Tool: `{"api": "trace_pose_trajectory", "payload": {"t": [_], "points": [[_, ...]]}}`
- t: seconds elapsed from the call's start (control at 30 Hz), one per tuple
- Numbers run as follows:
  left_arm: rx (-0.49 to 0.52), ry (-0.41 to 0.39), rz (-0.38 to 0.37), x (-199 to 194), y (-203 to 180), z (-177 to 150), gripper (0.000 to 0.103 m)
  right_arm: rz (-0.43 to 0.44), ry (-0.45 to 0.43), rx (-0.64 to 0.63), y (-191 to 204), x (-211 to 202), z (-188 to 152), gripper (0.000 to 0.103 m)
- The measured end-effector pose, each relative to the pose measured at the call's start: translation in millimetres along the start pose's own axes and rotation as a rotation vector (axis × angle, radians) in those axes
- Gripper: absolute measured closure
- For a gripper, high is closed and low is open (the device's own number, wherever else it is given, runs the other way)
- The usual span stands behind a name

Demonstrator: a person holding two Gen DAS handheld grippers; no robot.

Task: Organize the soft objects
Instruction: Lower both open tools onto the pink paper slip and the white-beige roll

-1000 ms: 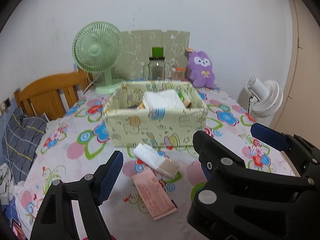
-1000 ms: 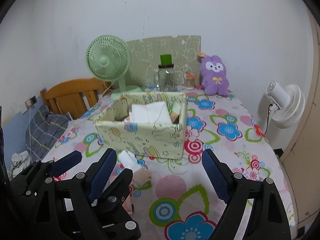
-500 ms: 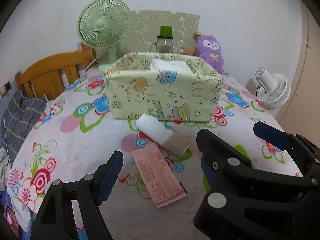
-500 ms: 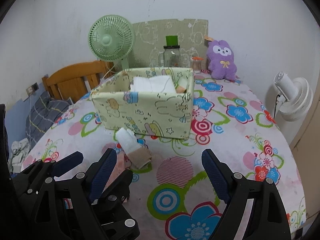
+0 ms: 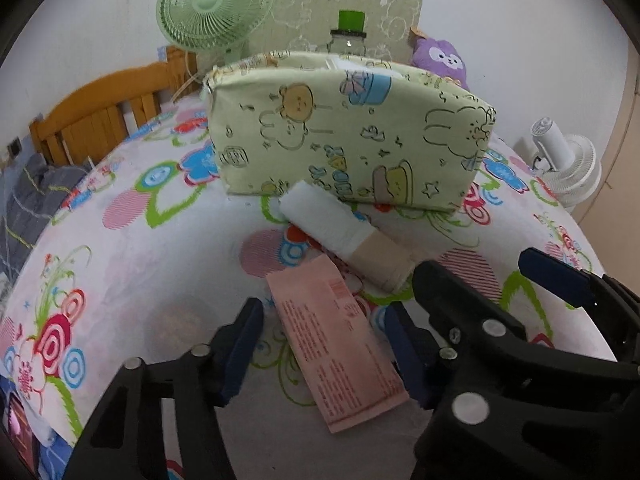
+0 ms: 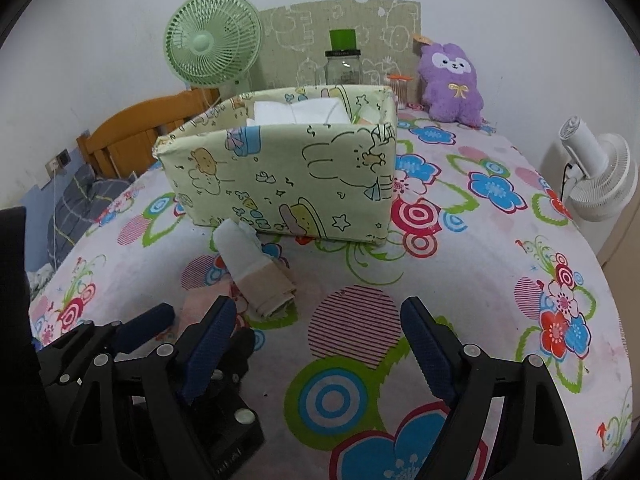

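Jaws closing over pink packet [image 5: 340, 344] (untouched); floral tablecloth [image 6: 500, 280], white wall [image 6: 100, 20].

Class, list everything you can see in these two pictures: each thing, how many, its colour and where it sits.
fabric box: one, pale green, table middle
white cloths: several, inside box
rolled cloth: one, white and beige, before box
pink packet: one, between left claw's closing jaws, untouched
green fan: one, behind box
glass jar: one, green lid, by wall
plush toy: one, purple
white fan: one, beside table
left claw: closing
right claw: open, empty
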State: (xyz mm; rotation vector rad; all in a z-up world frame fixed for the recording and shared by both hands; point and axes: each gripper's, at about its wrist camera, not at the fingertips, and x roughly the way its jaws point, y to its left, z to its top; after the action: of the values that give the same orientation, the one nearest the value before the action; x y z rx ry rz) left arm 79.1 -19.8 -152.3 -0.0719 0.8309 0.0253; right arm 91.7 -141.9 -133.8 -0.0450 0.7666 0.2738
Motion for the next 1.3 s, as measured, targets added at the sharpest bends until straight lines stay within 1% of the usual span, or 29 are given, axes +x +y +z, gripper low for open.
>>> {"api": "trace_pose_trajectory", "payload": {"t": [0.07, 0.13, 0.23, 0.3, 0.43, 0.53, 0.8, 0.97, 1.3], "points": [[-0.001, -0.002, 0.013, -0.2, 0.2, -1.0, 0.046, 0.006, 0.007, -0.001, 0.0, 2.5, 0.2, 0.017], [0.004, -0.005, 0.034, -0.3, 0.0, -1.4, 0.054, 0.001, 0.014, -0.007, 1.6, 5.5, 0.3, 0.017], [0.001, -0.004, 0.036, -0.7, 1.7, -1.3, 0.059, 0.012, 0.024, -0.006, 3.5, 9.1, 0.7, 0.017], [0.003, -0.002, 0.033, -0.4, 3.1, -0.6, 0.060, 0.012, 0.024, -0.011, 5.4, 9.9, 1.6, 0.017], [-0.002, 0.000, 0.045, 0.0, 7.7, 1.3, 0.060, 0.014, 0.027, -0.020, 9.5, 12.0, 3.9, 0.017], [-0.004, 0.000, 0.068, 1.3, 12.9, 3.6, 0.060, 0.027, 0.034, -0.028, 14.4, 14.9, 6.3, 0.021], [-0.009, -0.005, 0.105, 4.8, 28.8, 11.1, 0.060, 0.053, 0.049, -0.051, 28.9, 24.8, 15.7, 0.023], [-0.016, 0.000, 0.106, 9.9, 36.5, 14.5, 0.060, 0.061, 0.063, -0.060, 35.9, 33.3, 20.8, 0.024], [0.014, -0.003, 0.096, 17.0, 40.7, 22.1, 0.060, 0.073, 0.094, -0.051, 43.2, 54.1, 29.9, 0.034]]}}
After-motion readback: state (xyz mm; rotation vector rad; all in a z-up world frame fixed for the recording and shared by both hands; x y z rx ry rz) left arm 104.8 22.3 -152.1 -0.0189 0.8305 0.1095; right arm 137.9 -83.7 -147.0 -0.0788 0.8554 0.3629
